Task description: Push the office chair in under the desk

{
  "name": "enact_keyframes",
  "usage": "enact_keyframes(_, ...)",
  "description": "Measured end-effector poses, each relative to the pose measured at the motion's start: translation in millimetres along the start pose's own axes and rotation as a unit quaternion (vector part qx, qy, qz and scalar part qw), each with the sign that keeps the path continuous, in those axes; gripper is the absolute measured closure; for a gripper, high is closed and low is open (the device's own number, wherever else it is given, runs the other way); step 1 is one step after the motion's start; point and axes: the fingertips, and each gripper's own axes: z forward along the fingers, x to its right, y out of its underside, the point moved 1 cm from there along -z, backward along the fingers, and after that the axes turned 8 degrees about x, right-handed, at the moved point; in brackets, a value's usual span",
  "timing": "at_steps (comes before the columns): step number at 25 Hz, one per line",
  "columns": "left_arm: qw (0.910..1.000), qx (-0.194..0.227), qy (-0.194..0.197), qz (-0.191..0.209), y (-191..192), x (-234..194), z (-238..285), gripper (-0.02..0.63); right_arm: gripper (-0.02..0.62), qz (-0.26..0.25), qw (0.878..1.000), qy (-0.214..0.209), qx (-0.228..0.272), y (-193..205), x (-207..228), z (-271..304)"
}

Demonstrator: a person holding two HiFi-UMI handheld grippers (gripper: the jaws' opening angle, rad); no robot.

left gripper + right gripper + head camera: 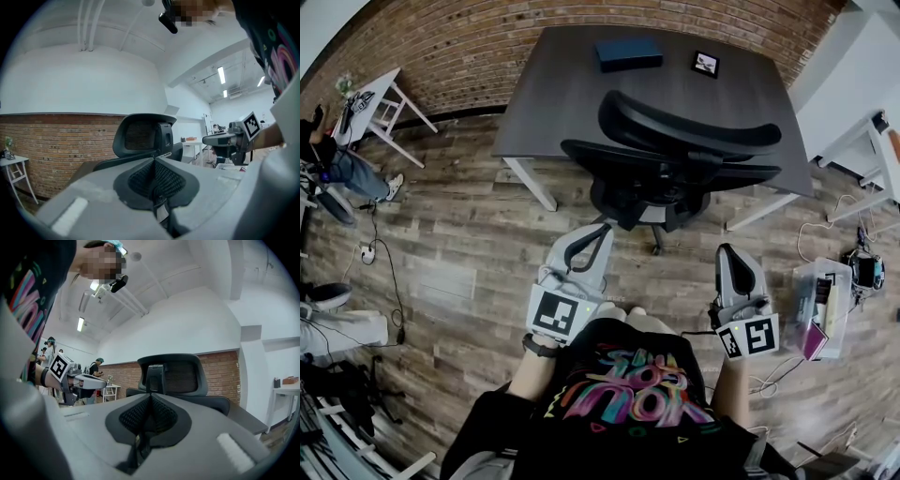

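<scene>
A black office chair (675,150) with a mesh headrest stands on the wood floor, its back toward me and its seat partly under the dark desk (562,84). My left gripper (602,230) is shut and empty, its tip close to the chair's lower back; whether it touches the chair I cannot tell. My right gripper (725,251) is shut and empty too, a little short of the chair on its right side. In the left gripper view the shut gripper (154,161) points at the headrest (140,136). The right gripper view shows the shut gripper (150,397) facing the chair (180,376).
A blue box (628,52) and a small framed picture (706,64) lie on the desk by the brick wall. A white side table (384,108) stands at left and a white table (862,141) at right. A clear bin (821,307) and cables lie on the floor at right.
</scene>
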Motion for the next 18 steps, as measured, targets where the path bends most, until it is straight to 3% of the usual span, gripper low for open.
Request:
enact_keyframes(11, 1.0, 0.0, -0.002, 0.005, 2.0, 4.6, -4.8, 0.606, 0.597, -0.005, 1.0, 0.004, -0.002, -1.6, -0.2, -9.6)
enact_keyframes(18, 1.0, 0.003, -0.005, 0.004, 2.2, 6.4, -6.0, 0.606, 0.598, 0.002, 1.0, -0.022, -0.014, -0.4, -6.9, -7.1)
